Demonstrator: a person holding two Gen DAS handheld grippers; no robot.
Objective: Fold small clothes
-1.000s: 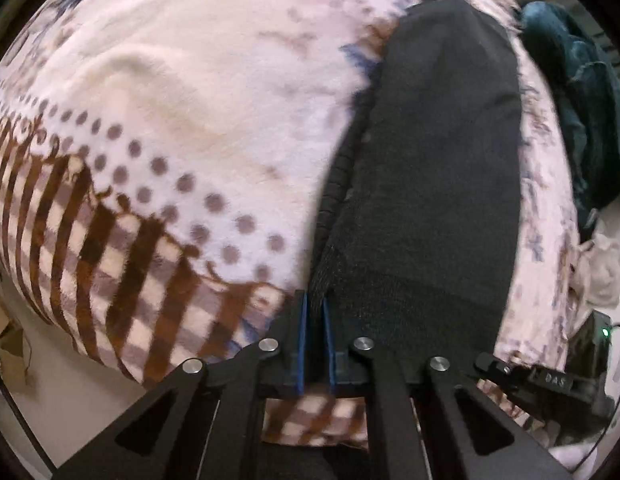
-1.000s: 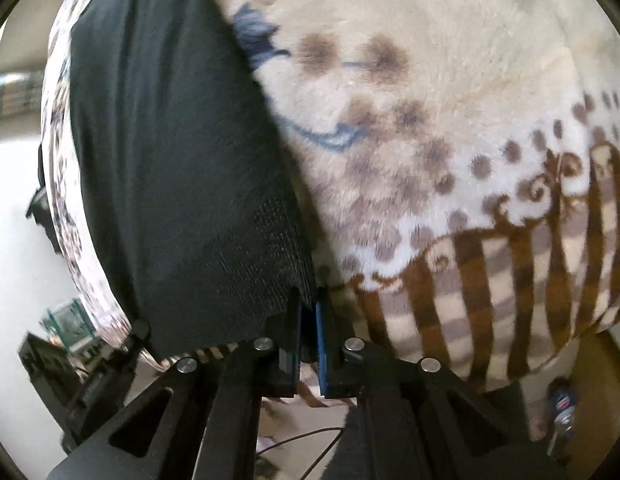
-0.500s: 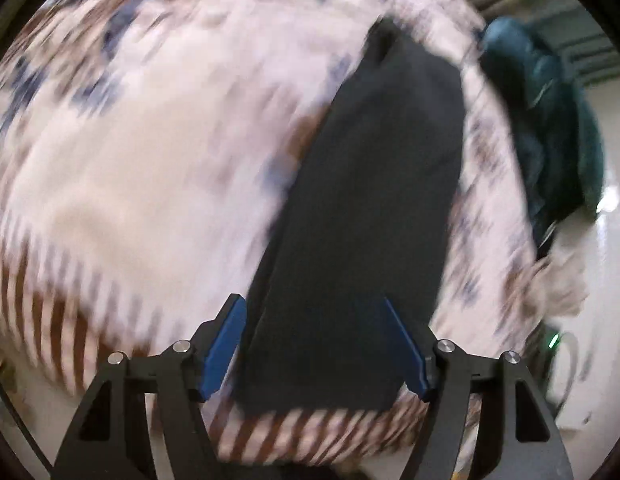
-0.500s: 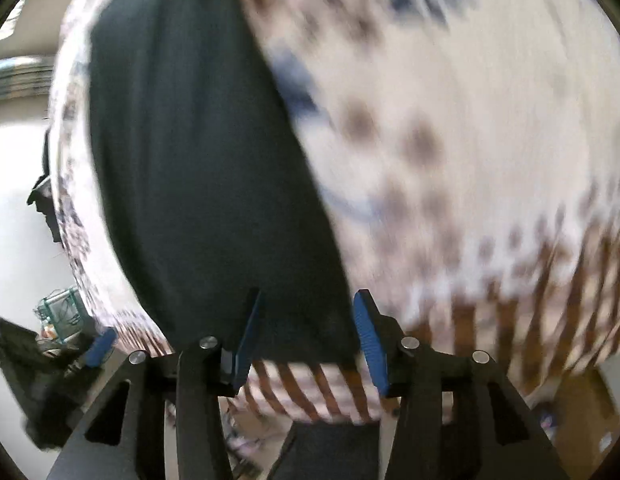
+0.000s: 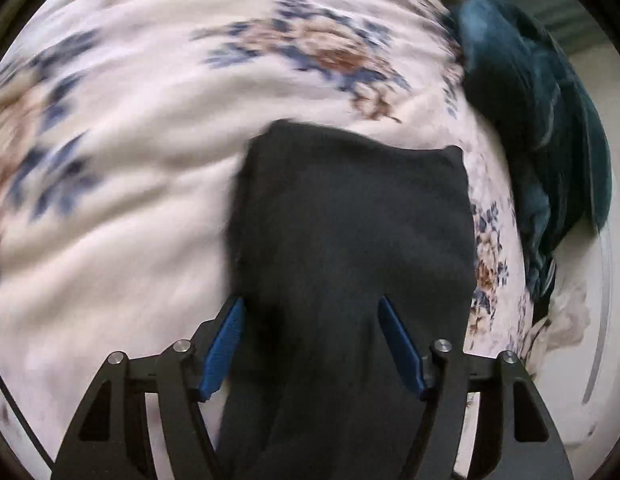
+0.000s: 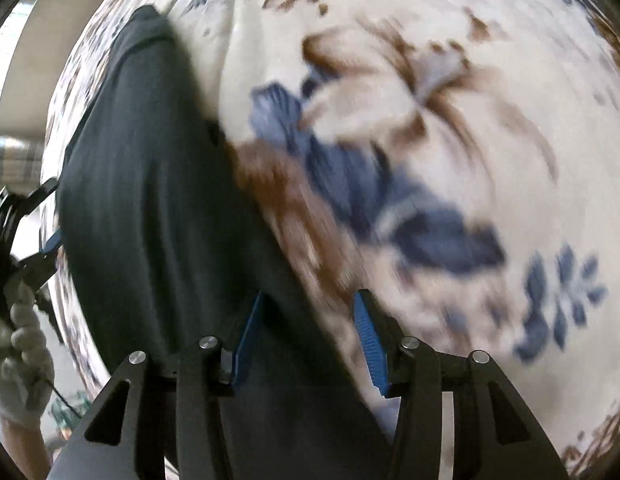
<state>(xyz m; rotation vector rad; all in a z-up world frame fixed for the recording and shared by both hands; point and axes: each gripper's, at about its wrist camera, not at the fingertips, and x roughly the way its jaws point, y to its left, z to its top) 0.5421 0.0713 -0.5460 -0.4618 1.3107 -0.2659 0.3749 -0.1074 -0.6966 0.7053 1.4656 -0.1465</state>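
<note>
A black sock lies flat on a flowered blanket; no basket, box or other container shows in either view. The left gripper hangs over the sock's near part with its blue pads apart; its jaws have just been closing a little, sock cloth below them but not pinched. The right gripper stands with jaws apart over the sock's edge, pressing on nothing. A dark teal garment lies bunched at the blanket's far right edge.
</note>
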